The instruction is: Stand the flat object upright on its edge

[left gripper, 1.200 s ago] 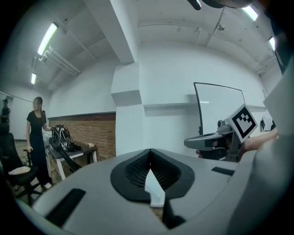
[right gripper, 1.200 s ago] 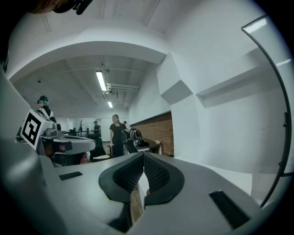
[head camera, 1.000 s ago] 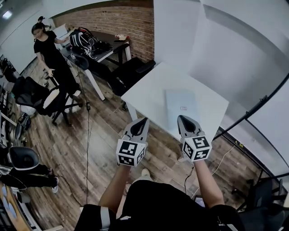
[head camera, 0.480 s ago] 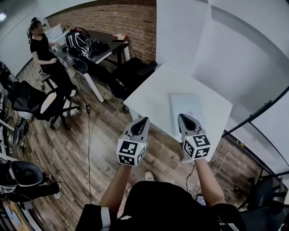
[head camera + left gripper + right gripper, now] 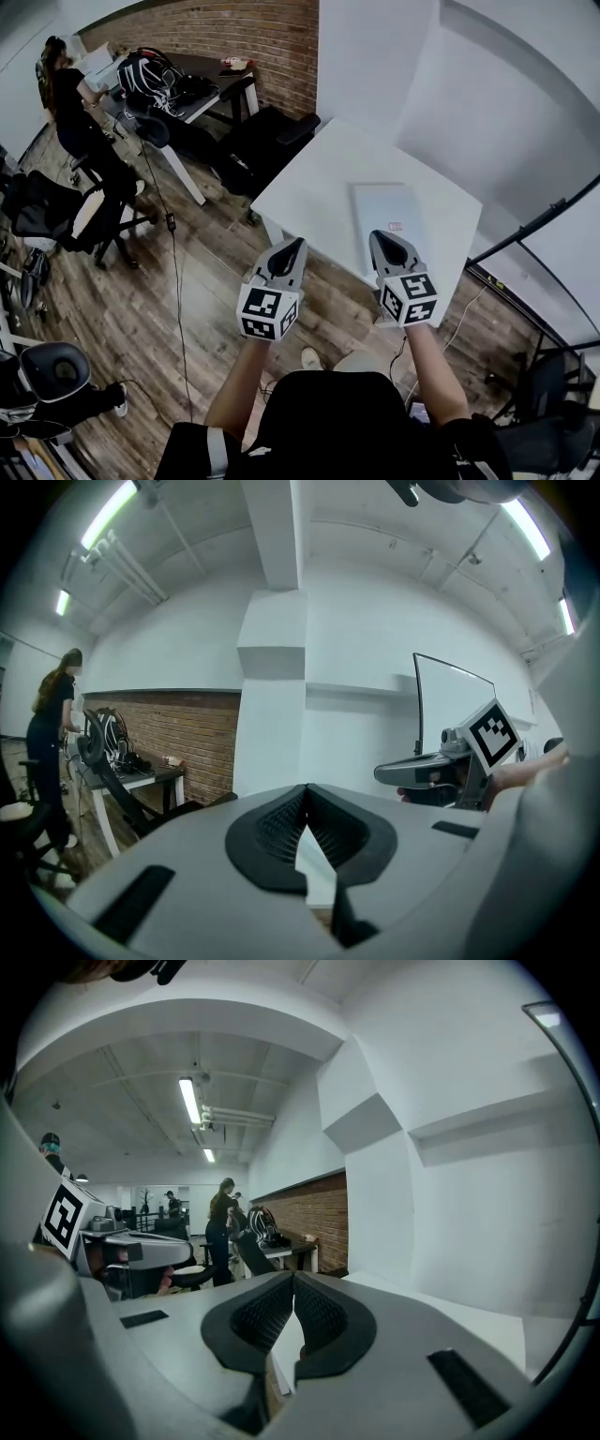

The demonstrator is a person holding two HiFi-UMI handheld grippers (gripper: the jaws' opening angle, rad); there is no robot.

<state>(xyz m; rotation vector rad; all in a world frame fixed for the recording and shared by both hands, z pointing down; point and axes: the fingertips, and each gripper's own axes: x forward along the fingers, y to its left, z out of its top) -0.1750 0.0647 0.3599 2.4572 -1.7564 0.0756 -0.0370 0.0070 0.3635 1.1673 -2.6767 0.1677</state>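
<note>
White table (image 5: 309, 192) by a brick wall (image 5: 234, 37), head view: the flat object (image 5: 389, 214) lies flat on it, untouched — the task has not begun. Left gripper (image 5: 287, 255) and right gripper (image 5: 387, 247) hover at the near edge. Both gripper views show jaws pressed together, empty.

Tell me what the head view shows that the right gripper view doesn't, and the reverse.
Only the head view: the flat gray slab lying flat on the white table, and the right tongs seen from outside, over the table's near edge. Only the right gripper view: the ceiling lights, and the right tongs' tips closed together with nothing between them. Both: the left tongs, the table, the brick wall, and a person in black by the desk.
</note>
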